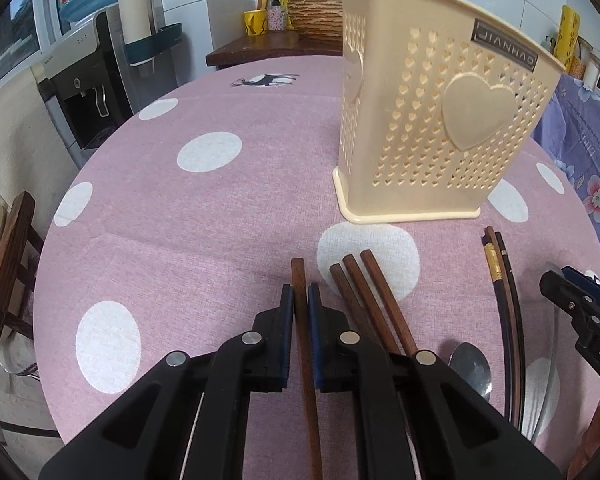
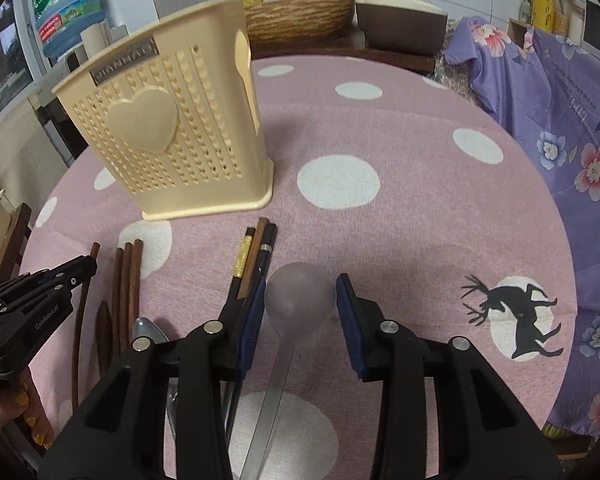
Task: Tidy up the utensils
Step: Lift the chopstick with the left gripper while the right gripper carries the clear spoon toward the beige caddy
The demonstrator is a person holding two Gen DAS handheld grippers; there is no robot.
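Observation:
My left gripper [image 1: 300, 304] is shut on one brown wooden chopstick [image 1: 302, 344] that lies on the pink dotted tablecloth [image 1: 180, 240]. Three more brown chopsticks [image 1: 364, 296] lie just to its right. Farther right are dark chopsticks [image 1: 500, 276], one with a gold band, and a small metal spoon [image 1: 470, 368]. The cream perforated utensil holder [image 1: 432, 120] stands upright behind them. In the right wrist view my right gripper [image 2: 300, 312] has its pads against both sides of a large metal spoon's bowl [image 2: 300, 294]. The spoon's handle runs back under the gripper.
A water dispenser [image 1: 88, 92] and a wooden stool [image 1: 8, 272] stand off the table's left edge. A purple floral cloth [image 2: 560, 128] hangs at the right. Behind the table is a counter with a wood-grain basin [image 2: 300, 16]. A hand with yellow nails [image 2: 20, 400] shows at lower left.

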